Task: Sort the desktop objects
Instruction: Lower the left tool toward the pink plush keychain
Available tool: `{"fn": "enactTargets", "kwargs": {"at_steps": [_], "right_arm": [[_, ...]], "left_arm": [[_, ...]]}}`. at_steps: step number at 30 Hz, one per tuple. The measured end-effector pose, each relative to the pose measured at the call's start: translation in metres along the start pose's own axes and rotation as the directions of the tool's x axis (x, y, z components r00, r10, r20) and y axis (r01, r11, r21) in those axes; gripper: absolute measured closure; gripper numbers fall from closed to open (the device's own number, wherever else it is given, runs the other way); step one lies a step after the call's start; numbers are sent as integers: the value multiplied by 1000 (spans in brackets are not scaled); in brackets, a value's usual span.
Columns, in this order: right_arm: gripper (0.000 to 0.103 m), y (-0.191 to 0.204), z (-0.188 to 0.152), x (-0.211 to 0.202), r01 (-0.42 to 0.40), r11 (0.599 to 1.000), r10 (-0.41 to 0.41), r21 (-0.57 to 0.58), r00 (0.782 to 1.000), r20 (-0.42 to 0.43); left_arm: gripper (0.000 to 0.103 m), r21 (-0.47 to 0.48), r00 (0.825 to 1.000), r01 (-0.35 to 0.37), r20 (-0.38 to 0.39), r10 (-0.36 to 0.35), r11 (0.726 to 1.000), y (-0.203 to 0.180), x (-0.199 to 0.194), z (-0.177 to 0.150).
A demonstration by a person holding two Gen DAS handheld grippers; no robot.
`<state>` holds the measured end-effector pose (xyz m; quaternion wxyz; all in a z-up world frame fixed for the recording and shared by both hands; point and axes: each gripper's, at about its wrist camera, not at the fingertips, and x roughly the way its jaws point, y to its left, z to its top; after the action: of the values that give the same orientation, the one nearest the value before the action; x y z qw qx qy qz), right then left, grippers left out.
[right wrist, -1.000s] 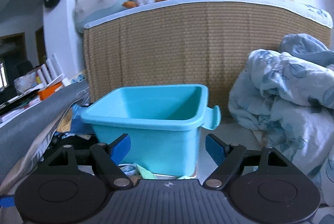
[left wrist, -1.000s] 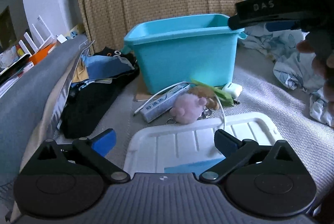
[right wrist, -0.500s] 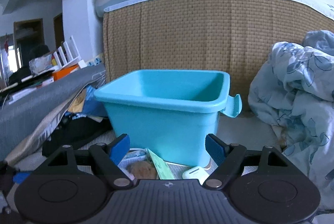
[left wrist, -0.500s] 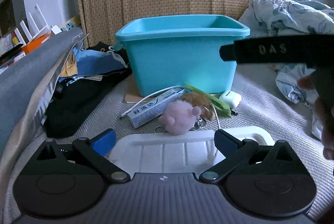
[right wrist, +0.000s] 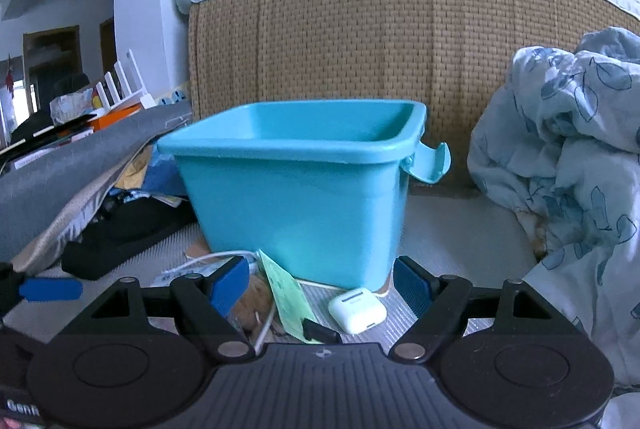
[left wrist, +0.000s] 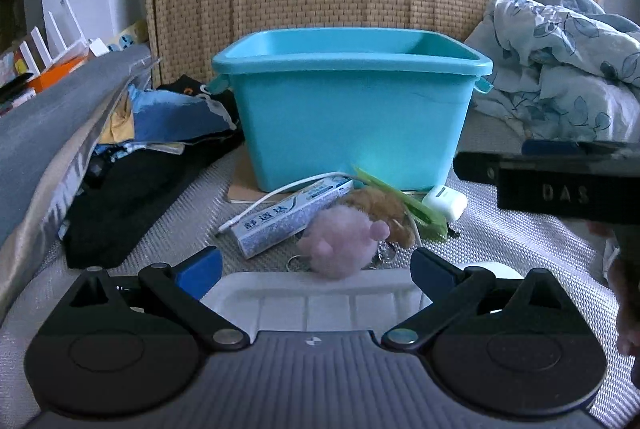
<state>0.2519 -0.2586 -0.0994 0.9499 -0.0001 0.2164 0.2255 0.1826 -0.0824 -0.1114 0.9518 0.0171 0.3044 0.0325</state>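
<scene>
Right wrist view showed the right gripper (right wrist: 320, 281) spread wide with nothing between its blue-padded fingers (right wrist: 412, 285), hanging low over the woven grey mat (right wrist: 460, 241). Directly ahead, between the fingers and slightly right of centre, lay the small white rounded earbud case (right wrist: 357, 310), its long axis running roughly crosswise to the gripper and slightly skewed. Just left of it sat a pale green paper packet (right wrist: 286, 289) and a white cable (right wrist: 224, 256), all close against the front wall of the teal plastic bin (right wrist: 296, 205).

The left gripper (left wrist: 316, 265) was likewise wide open and empty, poised over a white ribbed plastic lid (left wrist: 312, 299); beyond its tips lay a fluffy pink plush keychain (left wrist: 340, 245) and a silver-blue toothpaste box (left wrist: 288, 215) (angled diagonally away to the right). The case sat far right in that view (left wrist: 445, 202), so the right gripper looked the nearer and better aligned for it.
</scene>
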Motion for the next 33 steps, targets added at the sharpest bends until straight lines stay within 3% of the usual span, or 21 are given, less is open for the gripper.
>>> {"fn": "enactTargets", "kwargs": {"at_steps": [6, 11, 20, 28, 33], "right_arm": [[20, 0, -11, 7, 3, 1000, -5, -25, 999, -44], [20, 4, -13, 10, -8, 1000, 7, -30, 999, -53], [20, 0, -18, 16, -5, 999, 7, 36, 997, -78], [20, -8, -19, 13, -46, 996, 51, 79, 997, -61], [20, -18, -17, 8, -38, 994, 42, 106, 998, -38]], "left_arm": [[0, 30, 1000, 0, -10, 0, 1000, -8, 12, 4], [0, 34, 997, 3, -77, 0, 999, -14, 24, 8], [0, 108, 994, 5, -109, 7, 994, -33, 37, 12], [0, 149, 997, -14, -69, 24, 989, -40, 43, 14], [0, 106, 998, -28, -48, 33, 994, -37, 46, 18]]}}
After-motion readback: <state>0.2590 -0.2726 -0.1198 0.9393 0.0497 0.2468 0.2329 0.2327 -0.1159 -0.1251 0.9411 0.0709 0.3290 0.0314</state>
